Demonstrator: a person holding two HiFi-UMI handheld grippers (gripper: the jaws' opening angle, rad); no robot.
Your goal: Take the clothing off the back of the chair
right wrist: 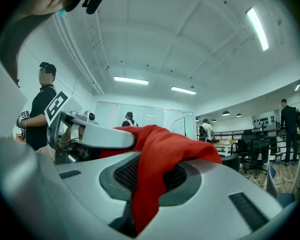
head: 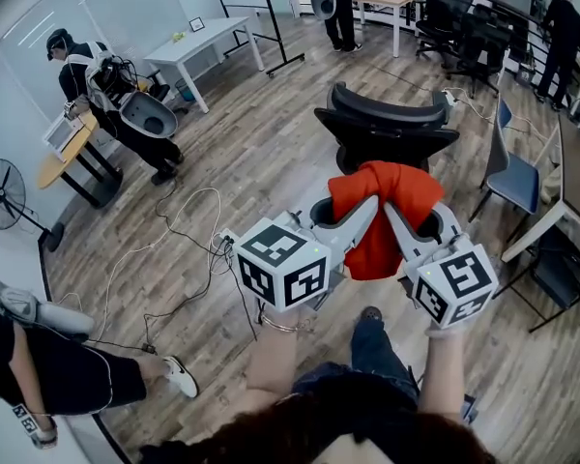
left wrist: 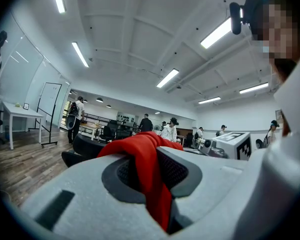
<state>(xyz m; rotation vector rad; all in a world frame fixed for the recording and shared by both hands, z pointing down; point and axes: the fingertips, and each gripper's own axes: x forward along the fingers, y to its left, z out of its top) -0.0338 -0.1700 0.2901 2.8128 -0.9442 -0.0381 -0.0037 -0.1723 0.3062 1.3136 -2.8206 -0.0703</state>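
1. Your left gripper (head: 361,217) and right gripper (head: 398,217) are both clamped on the red clothing (head: 387,184). Their tips converge at its top fold and almost meet.
2. The clothing is already in the jaws on your side of the black chair (head: 387,124), apart from the top edge of its back. Neither hand is nearer.
3. It hangs straight down from the pinch, long axis vertical, loose end toward the floor.
4. Your next move is probably to draw it toward you; mind the hanging end near the chair.
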